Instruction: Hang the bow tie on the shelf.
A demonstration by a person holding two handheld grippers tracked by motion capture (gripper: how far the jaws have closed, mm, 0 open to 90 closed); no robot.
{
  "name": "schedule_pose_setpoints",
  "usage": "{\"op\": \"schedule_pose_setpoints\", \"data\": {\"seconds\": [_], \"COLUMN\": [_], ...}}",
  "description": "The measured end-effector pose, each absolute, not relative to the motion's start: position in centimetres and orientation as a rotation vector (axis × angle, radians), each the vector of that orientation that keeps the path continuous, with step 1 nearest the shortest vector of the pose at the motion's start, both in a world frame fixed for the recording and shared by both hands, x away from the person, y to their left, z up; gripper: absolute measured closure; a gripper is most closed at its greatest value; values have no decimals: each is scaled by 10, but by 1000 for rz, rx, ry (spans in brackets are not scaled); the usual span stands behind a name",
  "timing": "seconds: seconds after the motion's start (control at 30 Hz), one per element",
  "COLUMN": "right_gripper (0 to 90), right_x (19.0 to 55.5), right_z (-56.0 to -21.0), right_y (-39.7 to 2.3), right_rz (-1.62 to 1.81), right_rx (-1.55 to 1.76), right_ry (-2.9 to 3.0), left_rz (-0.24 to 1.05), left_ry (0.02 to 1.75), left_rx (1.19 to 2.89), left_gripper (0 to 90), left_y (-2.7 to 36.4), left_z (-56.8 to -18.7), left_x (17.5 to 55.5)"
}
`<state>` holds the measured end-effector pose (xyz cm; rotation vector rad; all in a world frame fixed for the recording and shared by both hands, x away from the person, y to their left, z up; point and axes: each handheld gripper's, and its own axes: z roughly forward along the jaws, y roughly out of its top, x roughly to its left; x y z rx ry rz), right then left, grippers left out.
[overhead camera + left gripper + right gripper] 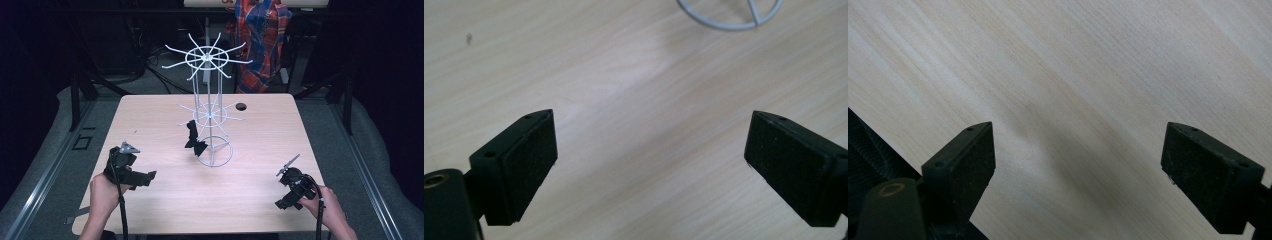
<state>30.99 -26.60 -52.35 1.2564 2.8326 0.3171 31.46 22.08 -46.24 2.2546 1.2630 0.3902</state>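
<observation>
**Black bow hanging on the white wire rack, both tongs away from it**

The black bow-shaped ornament of soft fabric hangs from a lower arm of the white wire display rack, on the rack's left side in the high view, with its lower end near the round base ring. It hangs freely there, so I judge that the hook alone carries it and no grip is needed.

The rack stands upright in the middle of the light wooden tabletop, so both hands can reach its arms.

The left tongs rest low near the front left of the tabletop, well apart from the bow, which lies ahead and to the right of them. Their jaws are spread wide and hold nothing. The right tongs lie at the front right, also spread and empty, farther from the bow.
</observation>
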Motion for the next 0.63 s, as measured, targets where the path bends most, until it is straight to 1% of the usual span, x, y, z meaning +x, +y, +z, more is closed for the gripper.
{"op": "schedule_pose_setpoints", "data": {"seconds": [0.1,0.2,0.27,0.33,0.63], "right_gripper": [139,139,139,139,140], "right_x": [310,310,310,310,310], "right_z": [-523,-523,-522,-524,-524], "right_y": [-266,-266,-266,-266,-266], "right_rz": [318,321,296,312,307], "right_rx": [1253,1256,1232,1248,1244], "right_ry": [2832,2832,2848,2831,2824], "left_rz": [374,376,333,335,367], "left_ry": [1271,1275,1277,1284,1274], "left_rx": [2285,2280,2277,2306,2306], "left_gripper": [61,72,72,72,77], "left_y": [221,224,227,228,230], "left_z": [-471,-478,-491,-497,-498], "left_x": [314,311,309,309,312]}}
